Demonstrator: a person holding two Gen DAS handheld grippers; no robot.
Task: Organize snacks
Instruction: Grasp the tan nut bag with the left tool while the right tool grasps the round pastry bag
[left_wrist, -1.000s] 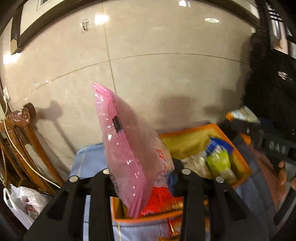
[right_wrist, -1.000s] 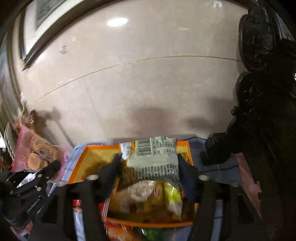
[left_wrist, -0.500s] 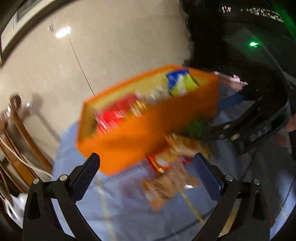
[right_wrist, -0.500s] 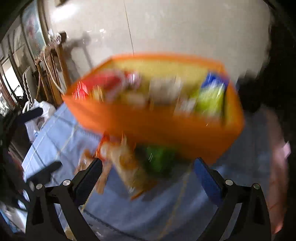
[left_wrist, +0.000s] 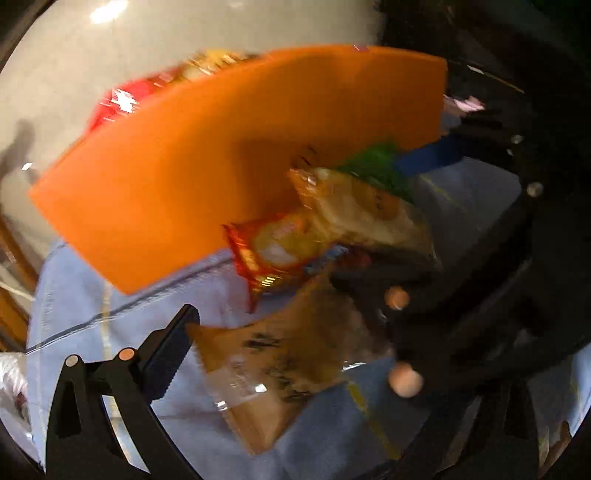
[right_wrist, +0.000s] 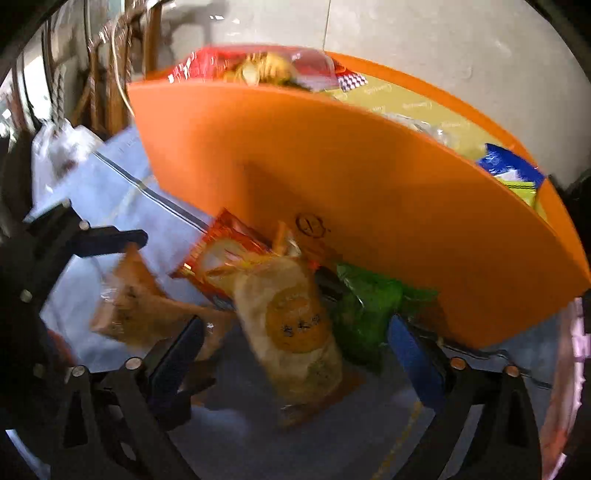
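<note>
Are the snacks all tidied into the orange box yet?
Not yet. Some packets already sit in the orange box. The right tongs, jaws just closing, straddle the cookie packet without gripping. The left tongs stand open around a brown packet. A red packet and green packet wait.

Between the closing right gripper's (right_wrist: 295, 343) spread jaws lies a clear biscuit packet (right_wrist: 295, 328), orange rectangular box (right_wrist: 369, 192) beyond.
</note>
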